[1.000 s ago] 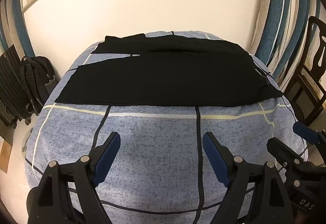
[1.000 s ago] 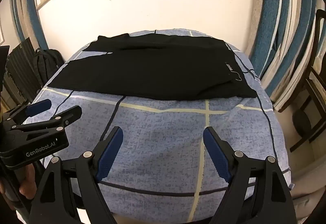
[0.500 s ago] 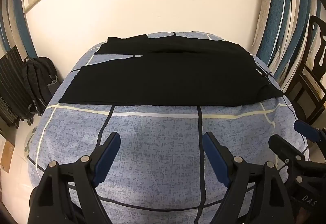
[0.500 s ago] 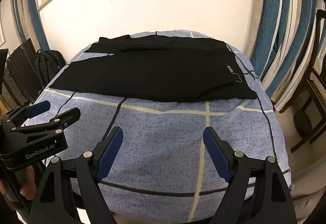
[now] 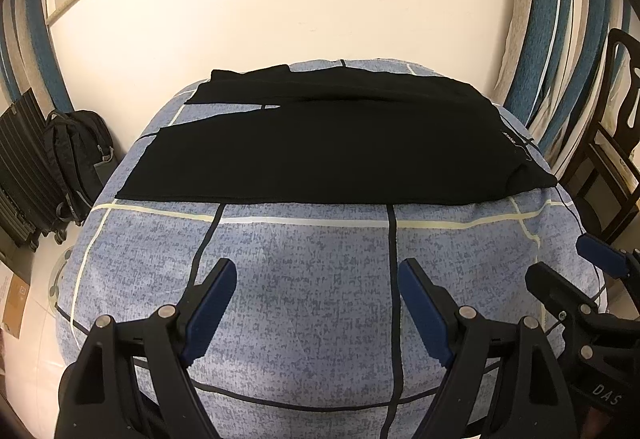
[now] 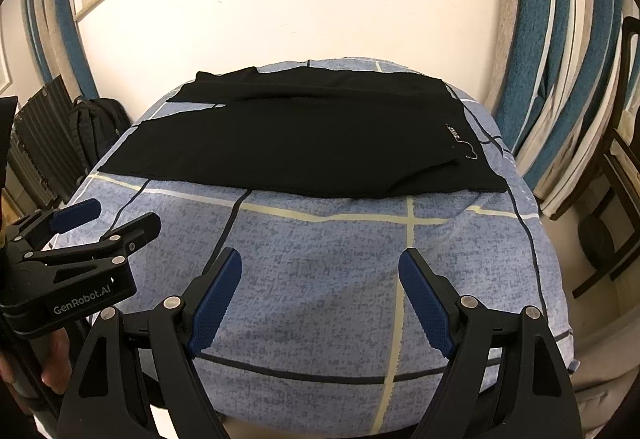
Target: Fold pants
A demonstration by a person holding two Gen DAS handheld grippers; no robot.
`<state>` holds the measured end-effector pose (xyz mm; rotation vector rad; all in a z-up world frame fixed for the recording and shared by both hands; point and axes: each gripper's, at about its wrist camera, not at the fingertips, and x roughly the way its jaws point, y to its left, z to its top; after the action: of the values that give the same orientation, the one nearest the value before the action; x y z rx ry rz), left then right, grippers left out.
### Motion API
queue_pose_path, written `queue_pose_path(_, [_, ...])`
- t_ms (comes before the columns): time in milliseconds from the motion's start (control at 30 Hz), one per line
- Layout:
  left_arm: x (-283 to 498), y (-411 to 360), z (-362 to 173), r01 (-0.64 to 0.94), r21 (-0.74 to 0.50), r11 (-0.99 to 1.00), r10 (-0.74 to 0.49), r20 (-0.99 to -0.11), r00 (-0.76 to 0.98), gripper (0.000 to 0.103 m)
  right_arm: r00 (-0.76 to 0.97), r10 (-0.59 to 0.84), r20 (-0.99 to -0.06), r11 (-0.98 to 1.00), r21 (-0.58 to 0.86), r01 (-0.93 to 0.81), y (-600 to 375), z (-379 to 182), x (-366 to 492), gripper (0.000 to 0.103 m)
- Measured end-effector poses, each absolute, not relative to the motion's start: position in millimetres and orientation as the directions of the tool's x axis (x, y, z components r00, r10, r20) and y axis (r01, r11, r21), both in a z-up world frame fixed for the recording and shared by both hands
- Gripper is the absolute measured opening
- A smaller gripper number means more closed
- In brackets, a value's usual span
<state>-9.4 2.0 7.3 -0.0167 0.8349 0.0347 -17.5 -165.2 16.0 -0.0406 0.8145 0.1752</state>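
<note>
Black pants [image 5: 332,151] lie flat across the far half of the bed [image 5: 312,279], waistband toward its right edge. Left gripper [image 5: 316,303] and right gripper [image 6: 320,287] hover over the near edge, jaws apart, holding nothing.

surface: bed [image 5: 320,279] with blue speckled cover, dark and pale grid lines | on it: black pants [image 5: 332,147] spread flat across far half, waistband toward the right edge
</note>
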Motion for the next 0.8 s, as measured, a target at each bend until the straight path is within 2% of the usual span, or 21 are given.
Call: queue_pose_path(800, [-8.5, 3.1, 4.8, -0.041, 0.001, 0.999, 0.028, -0.751, 0.66, 0.084, 0.667, 0.144, -0.731, 0.984, 0.032, -0.178, -163.8, 13.5, -17.8, 0.081])
